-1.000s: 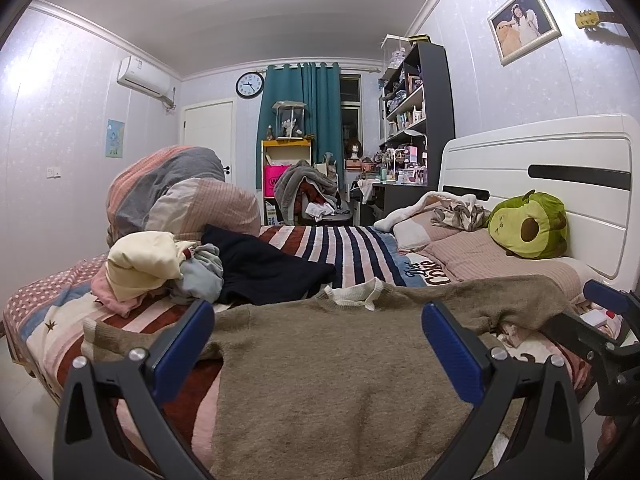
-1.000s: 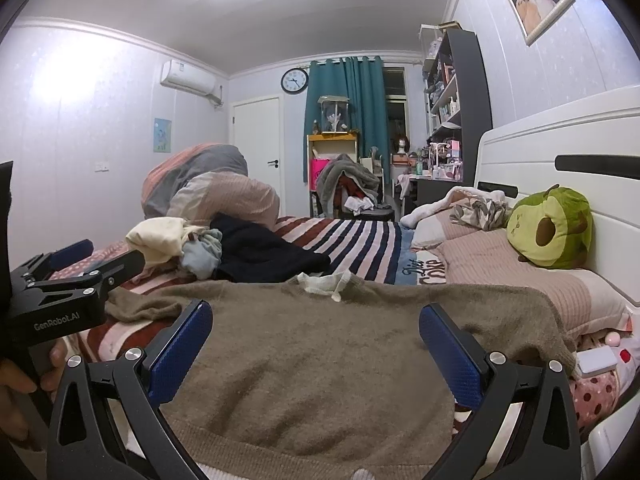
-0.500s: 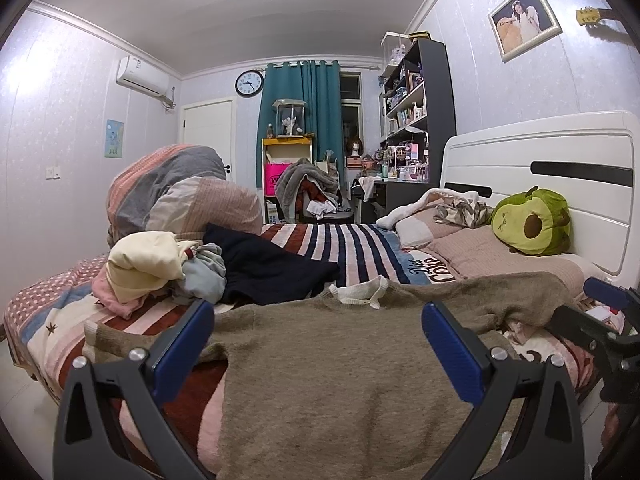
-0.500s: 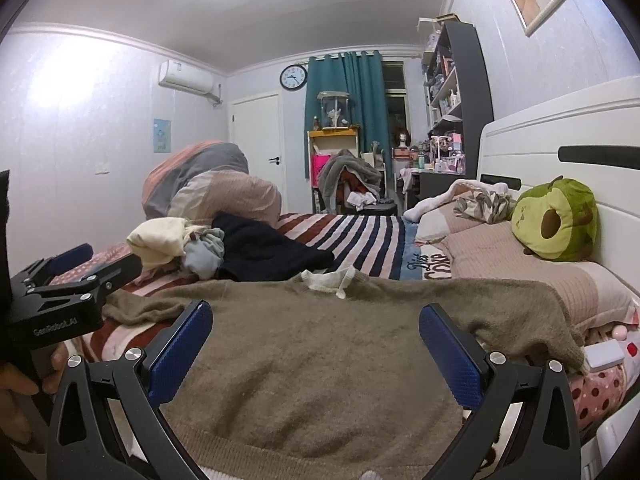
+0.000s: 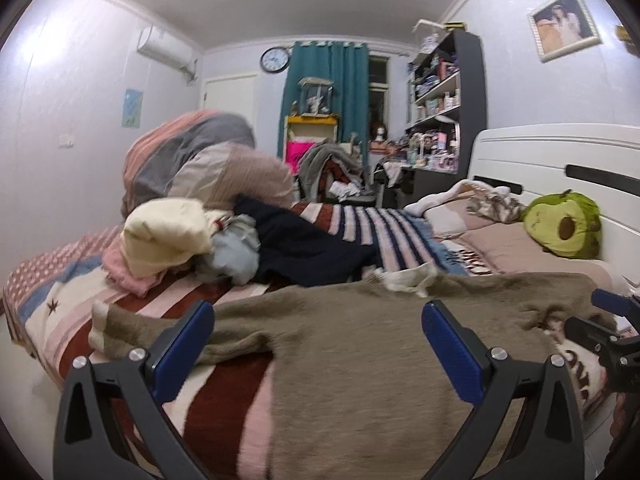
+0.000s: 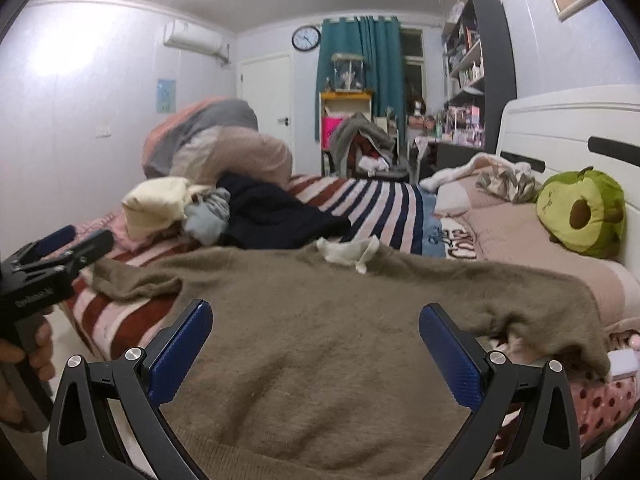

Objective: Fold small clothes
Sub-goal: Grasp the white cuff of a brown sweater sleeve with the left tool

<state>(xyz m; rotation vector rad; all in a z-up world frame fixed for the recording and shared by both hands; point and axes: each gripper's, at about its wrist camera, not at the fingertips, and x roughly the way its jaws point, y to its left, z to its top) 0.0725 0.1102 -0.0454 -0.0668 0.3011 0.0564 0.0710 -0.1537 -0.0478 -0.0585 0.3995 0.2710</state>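
Two hand-held grippers, left (image 5: 318, 328) and right (image 6: 316, 328), hover with blue ribbed pads spread wide over a fuzzy brown knit sweater (image 6: 320, 344) lying flat on the striped bed (image 6: 384, 208).

Bedroom contents, placed from the bed (image 5: 224, 392):
- Headboard (image 5: 560, 160), white, at its right end.
- Avocado plush (image 6: 582, 212), against the headboard, on a pink pillow (image 6: 512, 232).
- Rolled quilt (image 5: 208, 168), at the bed's far left.
- Curtain (image 6: 360, 64), teal, on the wall beyond the bed.
- Clock (image 6: 306, 38), left of the curtain.
- Door (image 6: 266, 96), white, left of the clock.
- Air conditioner (image 5: 168, 48), high on the left wall.
- Shelf unit (image 5: 448, 92), dark, beyond the headboard.
- Framed photo (image 5: 564, 24), above the headboard.
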